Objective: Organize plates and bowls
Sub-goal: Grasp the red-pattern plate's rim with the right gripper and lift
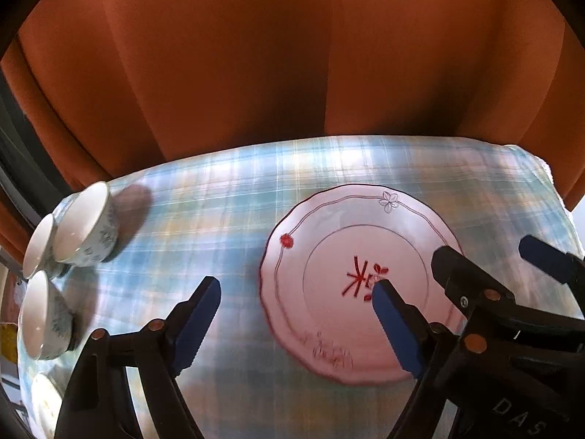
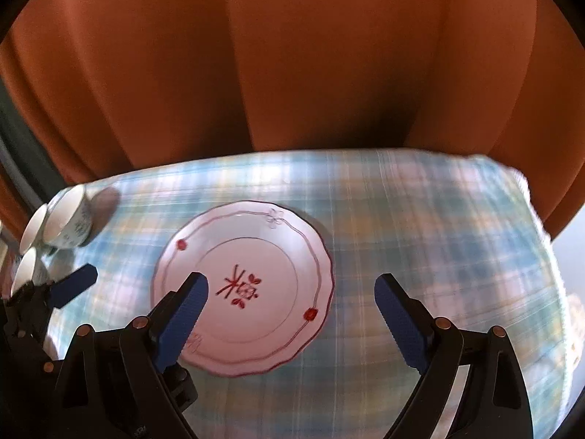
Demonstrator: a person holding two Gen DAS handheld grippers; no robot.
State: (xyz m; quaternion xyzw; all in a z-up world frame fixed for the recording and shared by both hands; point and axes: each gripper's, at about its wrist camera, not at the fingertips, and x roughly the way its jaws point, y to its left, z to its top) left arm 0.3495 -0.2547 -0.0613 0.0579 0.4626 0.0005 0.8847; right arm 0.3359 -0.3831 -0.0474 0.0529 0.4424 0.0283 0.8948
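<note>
Plate [image 2: 243, 289] position is what your coming move turns on: it lies flat on the plaid desk [image 2: 420, 219], alone in the middle, and it is round, so it has no long axis to line up with. In the right wrist view it sits at about 11 o'clock from the right tongs [image 2: 289, 314], whose left pad hangs over its near-left rim while the right pad stands off past its right edge; these tongs are spread wide and pinch nothing. In the left wrist view the plate lies at about 2 o'clock from the left tongs [image 1: 296, 323], whose right pad hangs over the plate's centre and whose left pad is over bare cloth; they too are spread and empty. Whether any pad touches the plate you cannot tell from here. Both tongs flank the same plate, the right ones sitting squarer to it, so I judge them nearer for a rim grasp. Bowls [image 1: 86, 230] stand clustered at 9 to 10 o'clock, at the desk's far-left edge, well apart from the plate.
</note>
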